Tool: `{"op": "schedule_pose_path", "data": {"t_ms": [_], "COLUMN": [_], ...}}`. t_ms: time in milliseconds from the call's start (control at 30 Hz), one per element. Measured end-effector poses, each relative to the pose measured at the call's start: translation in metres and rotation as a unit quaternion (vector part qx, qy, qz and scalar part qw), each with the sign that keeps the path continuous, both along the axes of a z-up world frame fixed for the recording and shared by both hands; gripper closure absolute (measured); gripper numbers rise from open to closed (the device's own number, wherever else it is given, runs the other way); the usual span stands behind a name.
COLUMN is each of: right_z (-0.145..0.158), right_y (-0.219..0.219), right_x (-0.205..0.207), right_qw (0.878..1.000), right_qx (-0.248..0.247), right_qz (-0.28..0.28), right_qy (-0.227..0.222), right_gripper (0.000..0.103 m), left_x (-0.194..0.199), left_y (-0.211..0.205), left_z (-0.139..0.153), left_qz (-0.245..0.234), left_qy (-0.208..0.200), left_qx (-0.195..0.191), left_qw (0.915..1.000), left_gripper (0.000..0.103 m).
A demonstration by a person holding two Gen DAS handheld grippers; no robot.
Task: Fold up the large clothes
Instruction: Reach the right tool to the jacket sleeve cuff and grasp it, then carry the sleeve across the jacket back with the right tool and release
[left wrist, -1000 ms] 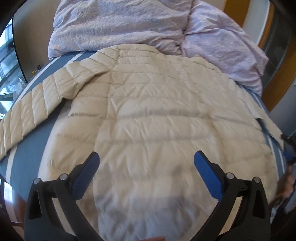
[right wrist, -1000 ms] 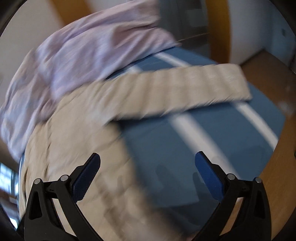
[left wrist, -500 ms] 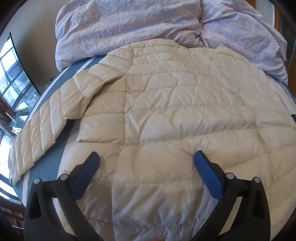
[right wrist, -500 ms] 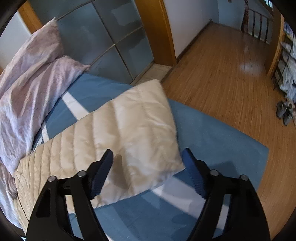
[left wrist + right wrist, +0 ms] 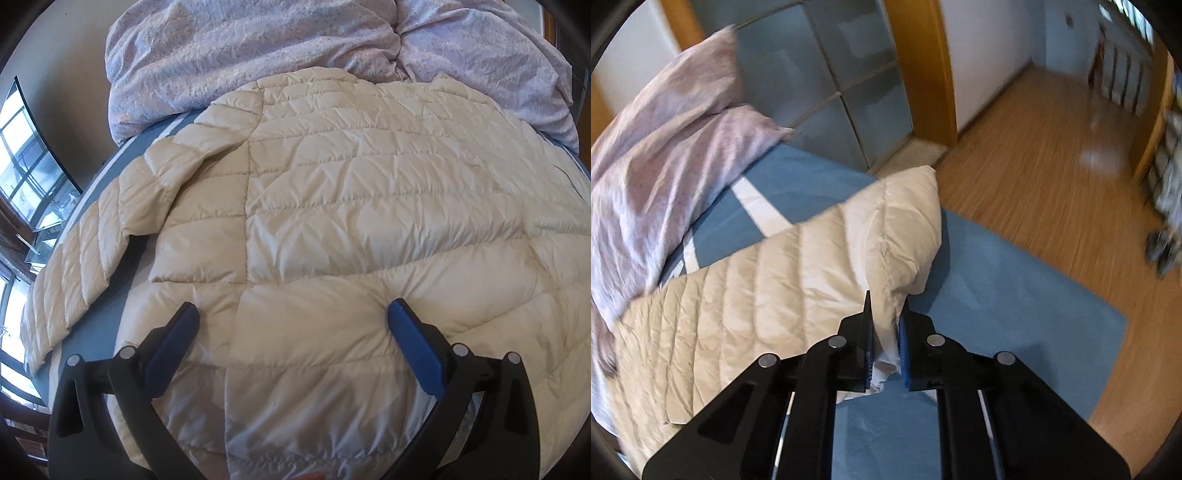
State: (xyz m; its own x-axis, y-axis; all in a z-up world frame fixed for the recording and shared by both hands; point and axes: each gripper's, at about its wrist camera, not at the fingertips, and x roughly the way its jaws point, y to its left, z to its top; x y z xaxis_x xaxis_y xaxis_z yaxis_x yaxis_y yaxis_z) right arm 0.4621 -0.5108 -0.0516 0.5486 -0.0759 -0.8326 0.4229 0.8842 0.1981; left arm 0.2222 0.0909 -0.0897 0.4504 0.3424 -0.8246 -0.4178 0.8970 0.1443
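A bed (image 5: 1015, 306) covered by a blue sheet with white stripes is seen, bordered on one side by a wooden floor (image 5: 1052, 166). A lilac duvet (image 5: 258, 48) is heaped along the head edge of the bed.

Most of the sheet is covered by a cream quilted down jacket (image 5: 351, 206), laid flat with its back panel up and its collar end touching the duvet. One sleeve (image 5: 85, 266) is stretched out towards the left edge of the bed in the left wrist view. The other sleeve (image 5: 798, 280) is stretched towards the edge of the bed beside the floor, and its cuff (image 5: 908, 229) is raised off the sheet.

The left gripper (image 5: 293, 325) is held over the lower part of the jacket's back with its jaws spread wide; its blue pads (image 5: 413, 343) lie just at the fabric, and nothing is clamped between them.

The right gripper (image 5: 885, 328) is closed on the cuff end of the sleeve, with a fold of cream fabric pinched between its pads.
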Motion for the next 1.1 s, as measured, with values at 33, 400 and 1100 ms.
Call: {"op": "schedule_pose_path", "data": {"t_ms": [33, 400, 1100], "right_z": [0.01, 0.084, 0.024], "right_y": [0.011, 0.25, 0.57], "right_x": [-0.001, 0.013, -0.074], "right_qw": [1.0, 0.953, 0.831], "right_qx": [-0.018, -0.054, -0.041], "right_qz": [0.013, 0.287, 0.555], "right_qy": [-0.008, -0.081, -0.006], "right_gripper": [0.092, 0.092, 0.088], "left_x": [0.0, -0.008, -0.085], "left_y": [0.001, 0.007, 0.097], "left_z": [0.0, 0.006, 0.036], "left_qz": [0.0, -0.004, 0.112], "left_qy": [-0.001, -0.009, -0.056], "left_qx": [-0.004, -0.025, -0.048], "left_qw": [1.0, 0.9996, 0.991], "left_gripper": [0.002, 0.002, 0.002]}}
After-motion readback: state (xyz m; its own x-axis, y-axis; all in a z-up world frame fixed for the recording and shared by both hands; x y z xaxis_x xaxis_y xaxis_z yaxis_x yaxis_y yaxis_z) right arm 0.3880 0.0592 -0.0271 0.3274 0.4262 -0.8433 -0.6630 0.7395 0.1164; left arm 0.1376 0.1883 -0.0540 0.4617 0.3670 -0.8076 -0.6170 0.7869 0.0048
